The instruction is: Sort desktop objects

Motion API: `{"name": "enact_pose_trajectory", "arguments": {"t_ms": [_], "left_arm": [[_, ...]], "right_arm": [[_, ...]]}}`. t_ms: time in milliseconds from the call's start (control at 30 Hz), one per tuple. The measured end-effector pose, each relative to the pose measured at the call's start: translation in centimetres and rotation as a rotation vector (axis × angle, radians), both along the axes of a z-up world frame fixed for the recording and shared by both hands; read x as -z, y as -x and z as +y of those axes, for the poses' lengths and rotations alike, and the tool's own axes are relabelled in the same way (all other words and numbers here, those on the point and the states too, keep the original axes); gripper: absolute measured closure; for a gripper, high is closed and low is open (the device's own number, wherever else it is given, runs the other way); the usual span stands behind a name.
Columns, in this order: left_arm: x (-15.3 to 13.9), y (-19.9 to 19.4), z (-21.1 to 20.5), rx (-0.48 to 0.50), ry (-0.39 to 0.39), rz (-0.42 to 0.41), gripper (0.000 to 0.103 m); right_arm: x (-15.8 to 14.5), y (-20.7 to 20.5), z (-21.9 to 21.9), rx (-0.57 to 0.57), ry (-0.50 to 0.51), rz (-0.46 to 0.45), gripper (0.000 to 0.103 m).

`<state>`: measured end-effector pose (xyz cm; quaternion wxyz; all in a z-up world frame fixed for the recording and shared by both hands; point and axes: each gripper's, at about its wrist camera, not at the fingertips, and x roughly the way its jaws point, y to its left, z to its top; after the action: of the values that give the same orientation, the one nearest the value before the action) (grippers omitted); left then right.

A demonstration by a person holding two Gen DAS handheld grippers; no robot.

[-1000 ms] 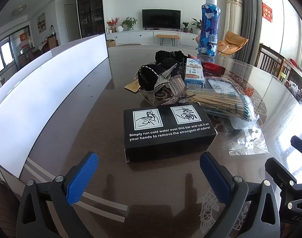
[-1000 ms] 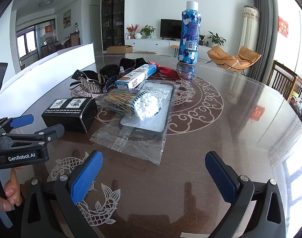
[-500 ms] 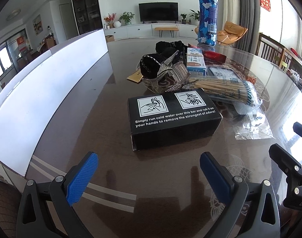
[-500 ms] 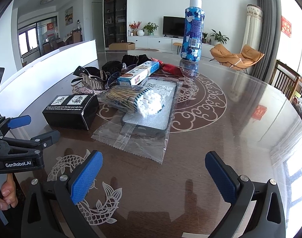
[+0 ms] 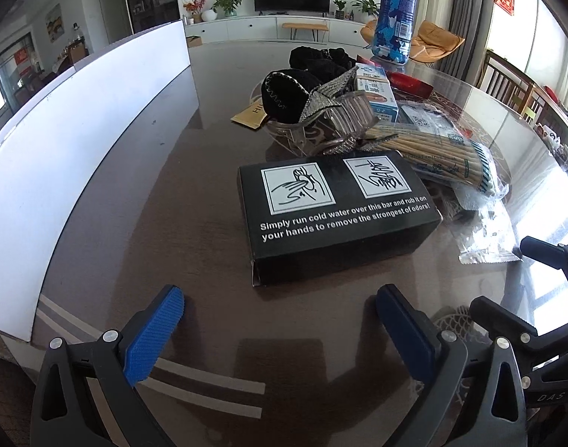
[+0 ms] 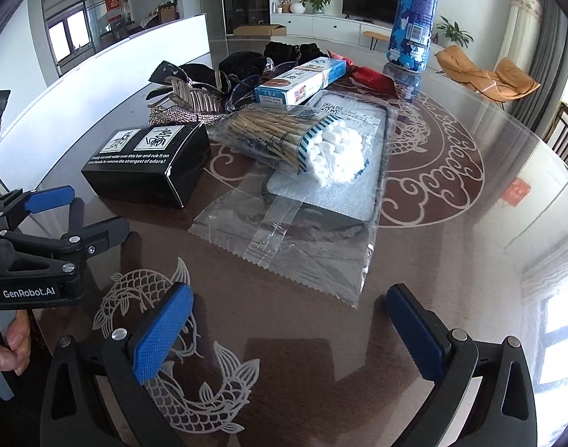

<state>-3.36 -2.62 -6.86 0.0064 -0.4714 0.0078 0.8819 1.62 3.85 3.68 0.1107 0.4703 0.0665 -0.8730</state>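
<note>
The black box (image 5: 340, 216) is lying on the table (image 5: 135, 205), just beside the cotton swab bundle (image 6: 302, 141); the left gripper (image 5: 280, 316) and right gripper (image 6: 289, 320) are both hovering spread apart, holding nothing.

Black box (image 5: 338, 216), centre of the left wrist view: flat on the table, white pictograms and lettering uppermost. Behind it, a clear rhinestone hair claw (image 5: 332, 119) and black fabric pieces (image 5: 287, 93). Bagged cotton swabs (image 6: 295, 141), centre of the right wrist view, lie across a phone case in a clear sleeve (image 6: 321, 201). Upper centre: a blue-white carton (image 6: 302, 82) lying flat, a red packet (image 6: 373, 76). Upper right: a blue patterned bottle (image 6: 414, 22), upright.
</note>
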Motion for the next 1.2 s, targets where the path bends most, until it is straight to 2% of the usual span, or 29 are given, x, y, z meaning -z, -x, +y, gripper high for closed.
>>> {"name": "enact_pose_trajectory", "arguments": {"t_ms": [200,333,500,1000,1200], "left_arm": [[0.0,3.5,0.0,0.056,-0.002,-0.039,0.000],[0.0,4.8,0.2,0.082,-0.004,-0.017,0.000],[0.2,5.8,0.6,0.108,-0.007,0.019,0.000],[0.1,7.6,1.1,0.165,-0.010,0.027,0.000],[0.1,10.1,2.0,0.220,-0.008,0.029,0.000]], "right_arm": [[0.0,4.5,-0.4,0.015,-0.003,-0.014,0.000],[0.1,6.3,0.1,0.046,0.006,0.021,0.000],[0.2,6.7,0.3,0.062,0.011,0.037,0.000],[0.2,6.7,0.3,0.062,0.010,0.036,0.000],[0.2,6.7,0.4,0.062,0.010,0.036,0.000]]}}
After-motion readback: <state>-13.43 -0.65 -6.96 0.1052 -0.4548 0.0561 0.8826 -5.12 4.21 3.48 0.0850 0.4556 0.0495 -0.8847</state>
